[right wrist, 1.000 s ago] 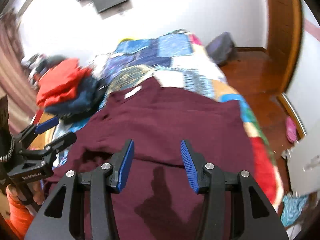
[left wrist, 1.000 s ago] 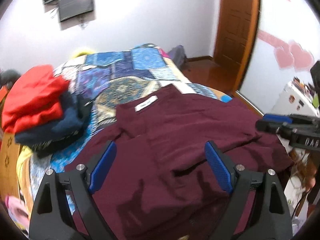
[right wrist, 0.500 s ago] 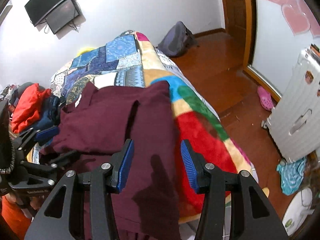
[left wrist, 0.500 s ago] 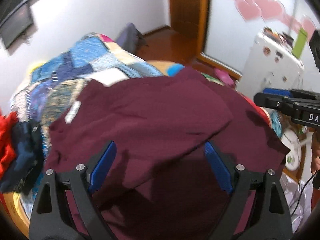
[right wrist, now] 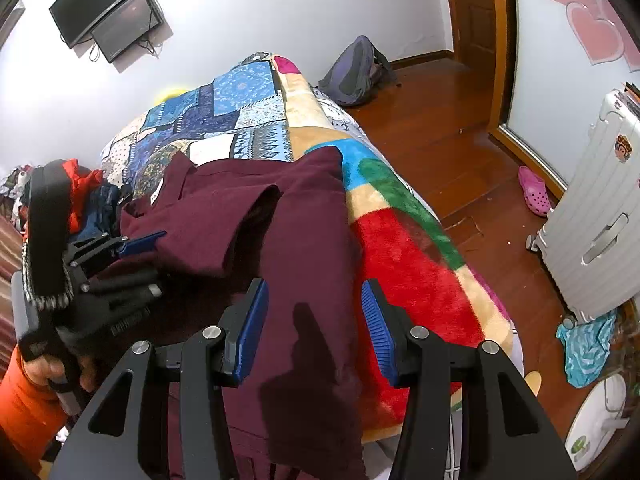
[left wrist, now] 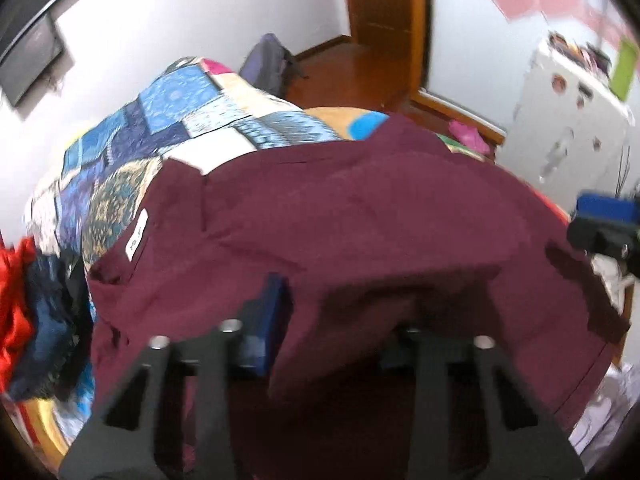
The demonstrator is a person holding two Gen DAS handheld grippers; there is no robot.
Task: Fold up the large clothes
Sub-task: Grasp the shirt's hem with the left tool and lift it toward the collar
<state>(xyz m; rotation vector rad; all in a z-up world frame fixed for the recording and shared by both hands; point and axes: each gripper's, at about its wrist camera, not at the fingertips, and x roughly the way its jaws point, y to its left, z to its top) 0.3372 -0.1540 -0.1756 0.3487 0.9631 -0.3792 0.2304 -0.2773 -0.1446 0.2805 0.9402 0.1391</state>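
On the bed (right wrist: 404, 248), across its patchwork and fleece cover, the maroon garment (right wrist: 304, 216) is lying spread with its near hem hanging over the bed's edge toward me, and I am judging the fold as only just begun. One sleeve is already lying turned in over the body, with the white neck label (left wrist: 136, 236) showing at the far left, but the long body is still unfolded and nothing is yet squared. My left gripper (left wrist: 328, 320) has just been closing its fingers, and a raised ridge of the maroon cloth is sitting between them; the right finger is buried under the fabric, so I am reading this as a pinch on the garment. My right gripper (right wrist: 312, 320) is hovering over the cloth's right edge with its fingers parted and pressing on nothing, so that side is still waiting for its grasp. What is remaining, as I judge it, is taking the other edge, carrying the lower half up over the body, and then halving it again. Beside the garment at the left, a heap of red and navy clothes (left wrist: 28, 312) is resting. Around the bed I am seeing white walls, a wall-mounted screen (right wrist: 108, 8), a wooden floor (right wrist: 460, 120) with a grey backpack (right wrist: 356, 72) against the wall, a wooden door frame, a pink slipper (right wrist: 534, 190) and a white suitcase (right wrist: 592, 224).
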